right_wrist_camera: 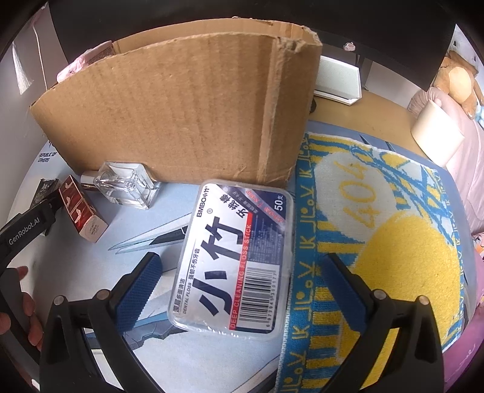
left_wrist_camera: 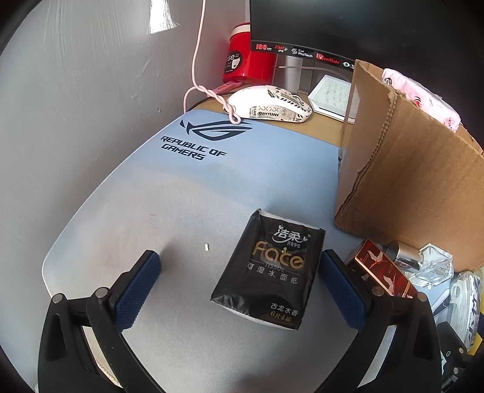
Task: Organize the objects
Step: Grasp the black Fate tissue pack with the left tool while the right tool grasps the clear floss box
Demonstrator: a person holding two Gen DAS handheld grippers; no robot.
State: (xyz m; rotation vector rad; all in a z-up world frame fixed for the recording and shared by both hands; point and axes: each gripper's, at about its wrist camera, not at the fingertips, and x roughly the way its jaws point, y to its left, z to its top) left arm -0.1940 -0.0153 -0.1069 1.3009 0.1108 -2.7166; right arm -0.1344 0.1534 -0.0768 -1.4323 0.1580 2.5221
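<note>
A black tissue pack (left_wrist_camera: 270, 269) lies on the blue desk mat (left_wrist_camera: 181, 193) between the fingers of my left gripper (left_wrist_camera: 239, 287), which is open and not touching it. A clear dental floss box (right_wrist_camera: 234, 260) lies flat between the fingers of my open right gripper (right_wrist_camera: 242, 290). An open cardboard box (right_wrist_camera: 181, 105) stands just behind it, also seen at the right in the left wrist view as the cardboard box (left_wrist_camera: 405, 169). A red carton (right_wrist_camera: 83, 208) and a glass perfume bottle (right_wrist_camera: 127, 184) lie at the box's foot.
A blue and yellow towel (right_wrist_camera: 378, 241) covers the mat on the right. A white mouse (left_wrist_camera: 269, 104), red cup (left_wrist_camera: 245, 57) and monitor (left_wrist_camera: 332, 27) stand at the back. A hand (right_wrist_camera: 27, 311) holds the left gripper. A cream tape roll (right_wrist_camera: 435, 133) sits far right.
</note>
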